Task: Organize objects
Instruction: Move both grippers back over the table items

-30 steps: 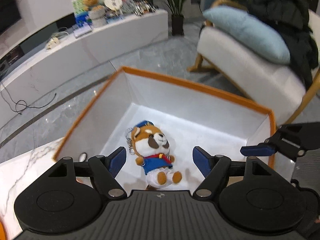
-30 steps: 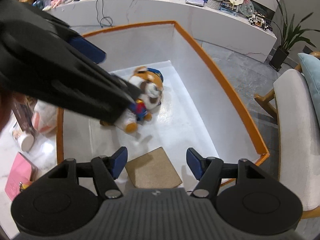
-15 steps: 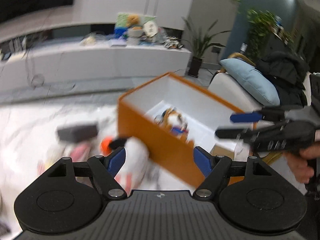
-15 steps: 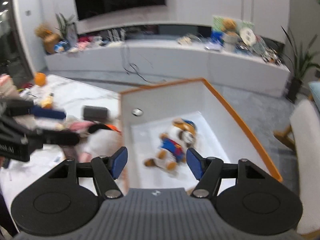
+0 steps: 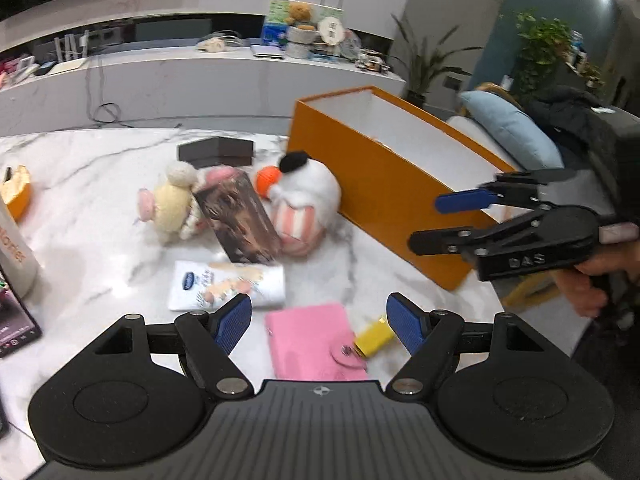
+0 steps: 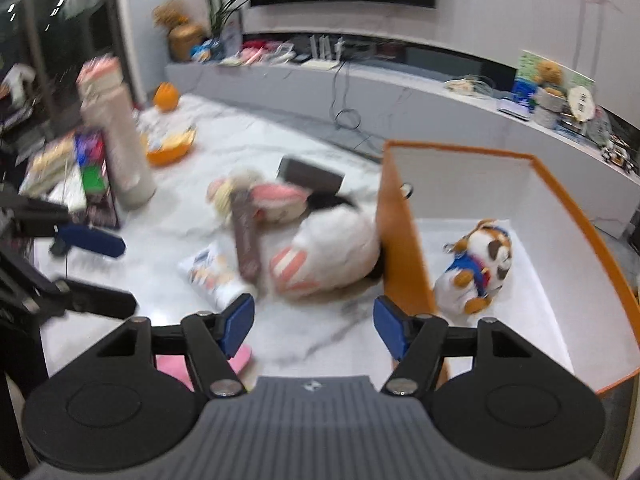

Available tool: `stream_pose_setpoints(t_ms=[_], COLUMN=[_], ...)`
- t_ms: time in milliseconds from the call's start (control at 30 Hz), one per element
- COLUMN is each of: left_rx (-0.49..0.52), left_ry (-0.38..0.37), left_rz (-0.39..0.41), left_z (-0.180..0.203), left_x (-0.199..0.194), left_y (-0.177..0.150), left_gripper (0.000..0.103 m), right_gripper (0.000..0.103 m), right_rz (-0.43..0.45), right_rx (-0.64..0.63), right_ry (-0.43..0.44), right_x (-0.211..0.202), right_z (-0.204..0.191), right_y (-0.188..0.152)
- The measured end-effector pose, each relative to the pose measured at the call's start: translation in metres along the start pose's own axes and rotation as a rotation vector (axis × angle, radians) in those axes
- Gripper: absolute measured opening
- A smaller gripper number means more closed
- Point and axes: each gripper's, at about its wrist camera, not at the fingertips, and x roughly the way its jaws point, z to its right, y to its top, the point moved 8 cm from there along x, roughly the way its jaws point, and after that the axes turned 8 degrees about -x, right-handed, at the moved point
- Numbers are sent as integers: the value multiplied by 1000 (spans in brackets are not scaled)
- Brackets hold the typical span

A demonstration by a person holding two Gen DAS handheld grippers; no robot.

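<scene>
The white marble table (image 5: 100, 208) holds everything. The big orange box (image 5: 384, 184) stands at its right edge, reaching to the far right corner. It is white inside. A small toy dog (image 6: 478, 264) in a blue coat lies on the box floor, near the wall that faces the other toys.

A tall pale bottle (image 6: 120, 148) stands near the left edge of the table. An orange bowl (image 6: 170, 148) sits behind it, toward the far left corner.

A round white plush (image 5: 306, 204) with an orange nose and a black tuft leans against the outside of the box. Next to it lies a cream plush (image 5: 172, 204) with pink ears. A dark book (image 5: 240, 220) leans on both plush toys. A dark flat box (image 5: 216, 152) lies behind them, toward the far edge.

Closer to the near edge lies a white pouch (image 5: 228, 286). Then comes a pink wallet (image 5: 312, 342), with a small yellow thing (image 5: 374, 338) touching its right side.

The left gripper (image 5: 320, 320) hangs over the wallet. Its jaws are wide apart and hold nothing. The right gripper (image 6: 314, 320) hangs over the bare table beside the box's near corner. Its jaws have just been opening a little, and there is nothing between them.
</scene>
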Motion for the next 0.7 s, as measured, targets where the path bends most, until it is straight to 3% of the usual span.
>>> stream_pose_setpoints(t_ms=[100,300,700], left_rx=[0,-67,-42], left_ry=[27,8,27], left_rz=[9,-3,-64], left_z=[-3,-7,6], left_x=[8,16,31], left_y=[-6,-43,-84], left_gripper=[88,88,88], right_gripper=[69,69,72], right_rz=[-22,-50,-167], right_rx=[15,-27,-134], right_ry=[9,31,94], right_x=[6,15,26], right_z=[-3,-22,-54], right_y=[-2,-6,-27])
